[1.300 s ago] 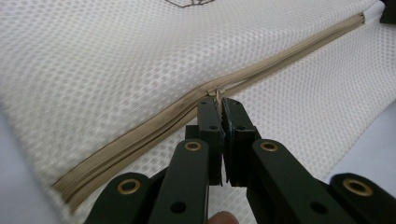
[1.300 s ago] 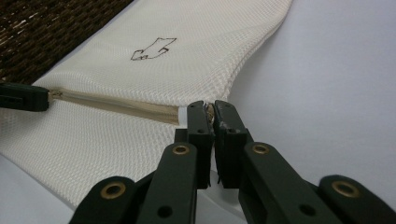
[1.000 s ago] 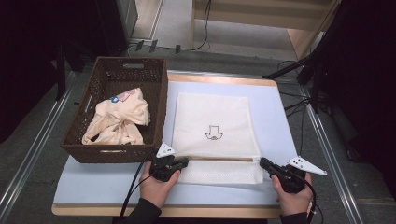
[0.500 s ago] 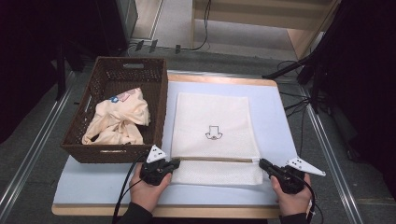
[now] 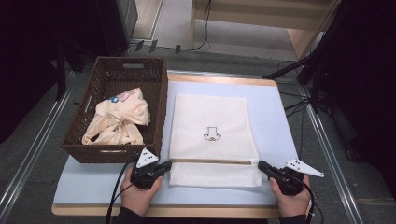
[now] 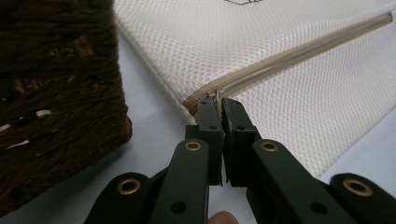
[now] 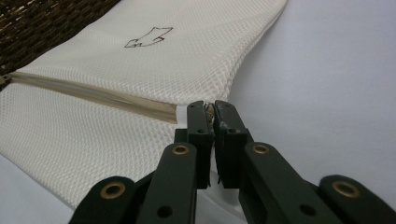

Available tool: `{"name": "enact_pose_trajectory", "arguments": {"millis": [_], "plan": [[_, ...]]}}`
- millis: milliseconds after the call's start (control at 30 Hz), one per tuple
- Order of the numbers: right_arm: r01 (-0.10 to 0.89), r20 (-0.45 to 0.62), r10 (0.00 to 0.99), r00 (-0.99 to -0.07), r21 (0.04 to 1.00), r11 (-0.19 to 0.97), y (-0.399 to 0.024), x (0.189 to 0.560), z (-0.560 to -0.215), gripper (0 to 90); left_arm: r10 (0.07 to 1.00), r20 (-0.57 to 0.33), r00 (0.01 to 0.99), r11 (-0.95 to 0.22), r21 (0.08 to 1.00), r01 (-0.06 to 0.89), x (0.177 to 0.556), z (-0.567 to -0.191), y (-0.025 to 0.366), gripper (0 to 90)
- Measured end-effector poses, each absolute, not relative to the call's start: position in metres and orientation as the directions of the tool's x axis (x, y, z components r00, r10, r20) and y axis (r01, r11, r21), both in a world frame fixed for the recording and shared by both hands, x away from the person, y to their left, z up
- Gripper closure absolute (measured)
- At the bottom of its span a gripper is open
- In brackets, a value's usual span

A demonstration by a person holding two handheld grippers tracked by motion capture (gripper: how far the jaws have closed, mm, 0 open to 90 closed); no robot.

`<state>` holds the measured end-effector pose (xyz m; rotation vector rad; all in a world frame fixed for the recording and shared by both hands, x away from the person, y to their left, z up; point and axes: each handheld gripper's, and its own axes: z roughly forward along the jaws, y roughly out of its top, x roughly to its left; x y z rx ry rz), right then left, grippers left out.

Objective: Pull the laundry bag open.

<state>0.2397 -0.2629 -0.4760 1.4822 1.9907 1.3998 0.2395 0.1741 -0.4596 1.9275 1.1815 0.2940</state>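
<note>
Both tongs clamped on the mesh bag's zipper line

From the left: a brown wicker basket with crumpled cream clothes stands on my bench; just beside it the cream mesh bag lies flat. My left tongs pinch the zipper pull at the bag's left edge. My right tongs are shut on the zipper's other end, at the right edge.
</note>
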Motion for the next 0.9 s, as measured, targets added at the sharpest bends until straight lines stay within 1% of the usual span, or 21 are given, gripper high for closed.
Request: {"name": "enact_pose_trajectory", "arguments": {"millis": [300,400,433,467,533,600,700,833,900], "plan": [[0.581,0.281,0.864,-0.417,0.814,0.016,-0.261,0.242,-0.481,86.0,0.819,-0.203,0.536,-0.218,0.755,0.618,0.234,-0.461,0.174,87.8],[0.574,0.249,0.872,-0.422,0.818,0.044,-0.260,0.243,-0.481,84.2,0.813,-0.205,0.545,-0.225,0.753,0.619,0.235,-0.464,0.173,87.5],[0.576,0.249,0.872,-0.421,0.816,0.045,-0.261,0.243,-0.481,81.9,0.813,-0.205,0.545,-0.221,0.757,0.615,0.234,-0.465,0.173,87.4],[0.570,0.251,0.875,-0.414,0.821,0.034,-0.261,0.242,-0.481,77.8,0.813,-0.206,0.545,-0.216,0.762,0.611,0.234,-0.465,0.173,86.7],[0.553,0.266,0.864,-0.428,0.833,0.018,-0.263,0.241,-0.480,66.1,0.804,-0.211,0.556,-0.211,0.773,0.598,0.233,-0.464,0.174,84.3],[0.536,0.254,0.864,-0.435,0.844,0.023,-0.263,0.240,-0.477,57.1,0.806,-0.202,0.556,-0.209,0.782,0.587,0.232,-0.462,0.174,81.0],[0.516,0.215,0.871,-0.441,0.855,0.050,-0.258,0.239,-0.472,50.2,0.801,-0.195,0.566,-0.206,0.798,0.567,0.230,-0.459,0.173,76.2],[0.490,0.181,0.873,-0.453,0.868,0.074,-0.249,0.236,-0.465,50.6,0.787,-0.188,0.588,-0.211,0.813,0.542,0.227,-0.454,0.168,74.5],[0.477,0.180,0.860,-0.477,0.875,0.081,-0.244,0.235,-0.463,55.6,0.778,-0.185,0.600,-0.216,0.818,0.533,0.226,-0.451,0.165,74.6]]}}
